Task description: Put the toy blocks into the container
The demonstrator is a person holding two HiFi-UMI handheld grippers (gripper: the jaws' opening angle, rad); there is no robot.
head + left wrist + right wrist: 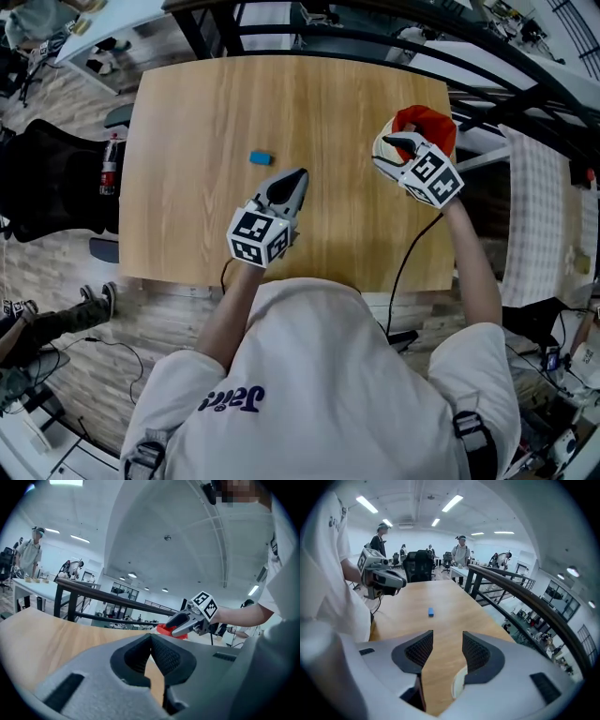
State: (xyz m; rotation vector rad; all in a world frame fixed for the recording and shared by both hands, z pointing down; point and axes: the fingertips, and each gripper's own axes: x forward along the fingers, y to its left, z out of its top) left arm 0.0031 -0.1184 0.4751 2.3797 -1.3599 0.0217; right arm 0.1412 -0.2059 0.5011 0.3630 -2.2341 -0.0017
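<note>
- The blue block lies alone on the worktop, well apart from the red container at the right edge. I cannot tell whether other blocks are already inside it.
- The right hand-held gripper hangs over the container, its jaws moderately apart with nothing between them.
- The left hand-held gripper is near the block and aimed a little to one side of it, its jaws closed together and empty.
- The step in hand appears to be fetching the block, and the left one looks better placed for it. It should open wider than the block, come down with a jaw on either side, and close squarely so the small piece does not skid on the smooth wood.
- The worktop is pale wood.
- Around it is a large hall with strip lights, a black railing, an office chair and other people at tables.
</note>
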